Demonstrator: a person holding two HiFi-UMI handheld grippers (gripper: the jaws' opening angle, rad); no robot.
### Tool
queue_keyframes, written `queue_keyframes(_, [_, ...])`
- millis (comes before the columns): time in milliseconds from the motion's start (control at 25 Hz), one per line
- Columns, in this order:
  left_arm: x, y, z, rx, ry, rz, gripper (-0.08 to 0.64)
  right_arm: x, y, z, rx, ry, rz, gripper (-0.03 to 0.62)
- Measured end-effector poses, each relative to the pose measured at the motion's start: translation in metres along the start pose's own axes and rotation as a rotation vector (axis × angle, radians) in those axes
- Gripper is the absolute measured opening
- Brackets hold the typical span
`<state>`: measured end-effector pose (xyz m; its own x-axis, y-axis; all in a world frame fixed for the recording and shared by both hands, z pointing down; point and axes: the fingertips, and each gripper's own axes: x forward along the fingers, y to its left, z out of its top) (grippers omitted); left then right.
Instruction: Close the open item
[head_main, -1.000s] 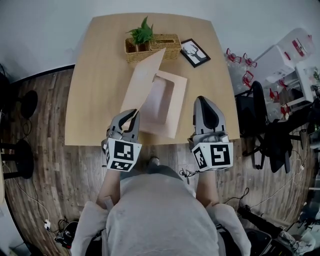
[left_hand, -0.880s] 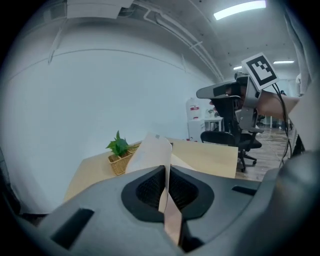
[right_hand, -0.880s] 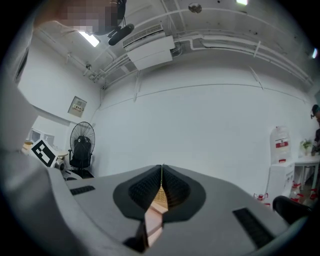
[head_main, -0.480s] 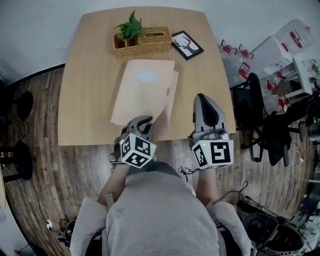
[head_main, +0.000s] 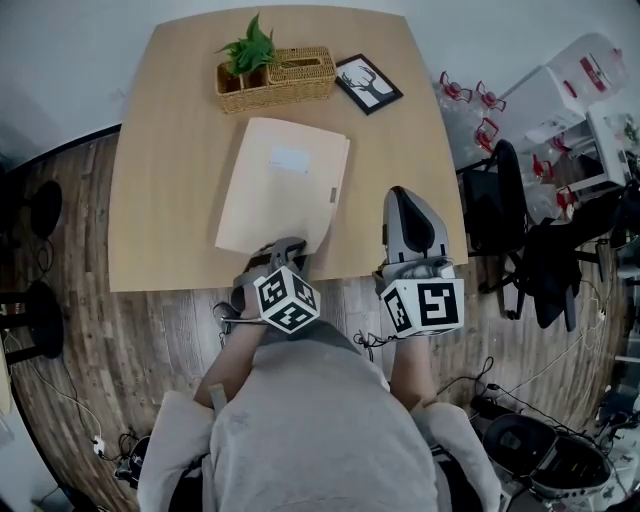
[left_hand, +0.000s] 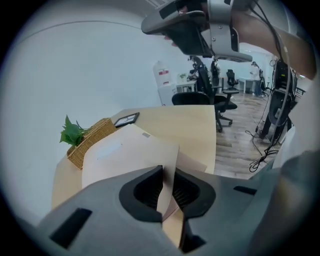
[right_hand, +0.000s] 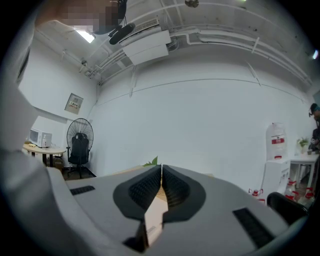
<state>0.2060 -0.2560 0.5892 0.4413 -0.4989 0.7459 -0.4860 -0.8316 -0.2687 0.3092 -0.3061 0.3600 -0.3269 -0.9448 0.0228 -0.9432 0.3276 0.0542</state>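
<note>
A tan box folder (head_main: 285, 185) lies on the wooden table (head_main: 160, 200), its cover down flat. My left gripper (head_main: 293, 247) sits at the folder's near corner by the table's front edge. In the left gripper view the cover's corner (left_hand: 167, 187) stands between the pads of my left gripper (left_hand: 168, 172). The jaws have just been easing apart a little, and the fingertips still touch the cover. My right gripper (head_main: 402, 195) hovers level over the table's front right part, to the right of the folder. It is shut (right_hand: 161, 172) with nothing in it.
A wicker basket (head_main: 290, 78) with a green plant (head_main: 245, 45) stands at the table's far edge. A black picture frame (head_main: 368, 83) lies beside it. Office chairs (head_main: 510, 210) and cables crowd the floor to the right.
The folder's cover has swung down from raised to flat on its base. My left gripper came down with it, toward the table's front edge. The right gripper has barely shifted.
</note>
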Motion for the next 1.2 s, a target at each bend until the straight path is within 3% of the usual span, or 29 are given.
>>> queue_keyframes(680, [0.017,-0.017,-0.012,0.476,0.325,-0.071,0.034,0.010,-0.013,-0.004,0.021,-0.009,0.024,0.014])
queue_keyframes(760, [0.017,-0.016,-0.011,0.441,0.313,-0.091,0.037,0.010,-0.012,-0.003,0.020,-0.010,0.026,0.014])
queue_keyframes(920, [0.010,-0.015,-0.010,0.280,0.225,-0.162,0.071,0.010,-0.010,-0.001,0.021,-0.012,0.025,0.014])
queue_keyframes(1120, [0.004,-0.021,-0.011,0.302,0.137,-0.185,0.110,0.009,-0.008,-0.002,0.026,-0.007,0.022,0.014])
queue_keyframes(1200, [0.002,-0.025,-0.012,0.289,0.114,-0.228,0.133,0.009,-0.007,-0.002,0.029,-0.006,0.021,0.014])
